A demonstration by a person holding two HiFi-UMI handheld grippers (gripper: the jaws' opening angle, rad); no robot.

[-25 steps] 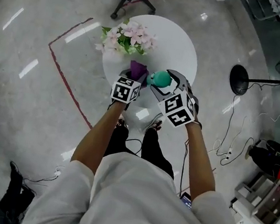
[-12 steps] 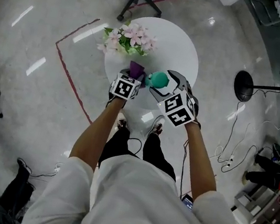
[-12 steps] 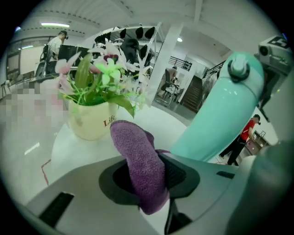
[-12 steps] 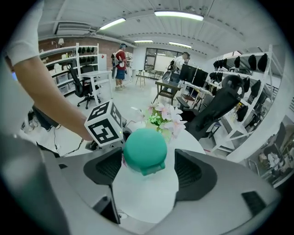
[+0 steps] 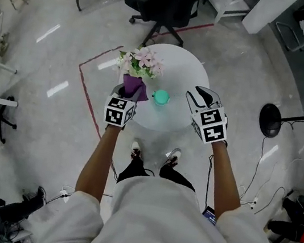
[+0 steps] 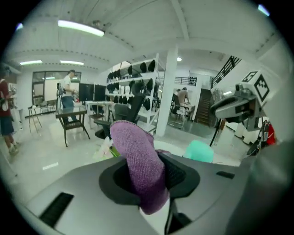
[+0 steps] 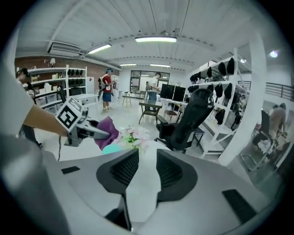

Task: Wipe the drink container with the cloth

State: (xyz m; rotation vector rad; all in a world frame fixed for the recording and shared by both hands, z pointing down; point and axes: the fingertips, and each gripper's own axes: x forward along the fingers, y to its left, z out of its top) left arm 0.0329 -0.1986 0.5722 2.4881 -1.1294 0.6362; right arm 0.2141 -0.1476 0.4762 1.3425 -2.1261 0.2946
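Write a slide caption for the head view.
Left gripper holds a purple cloth near the drink container on a white table; right gripper, jaws just narrowed, holds nothing.

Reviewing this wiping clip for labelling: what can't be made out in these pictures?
Drink container: too small in the head view for surface detail; lower part cut off by the left hand-held gripper in its view.
What the flowers stand in: hidden by the purple cloth, head view.

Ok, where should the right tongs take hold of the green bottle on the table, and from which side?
Probably around the middle of its body, coming level from its right side. The bottle stands upright on the table, free on that side; the cloth and flowers crowd its left. The right tongs, which have just been closing, are empty.
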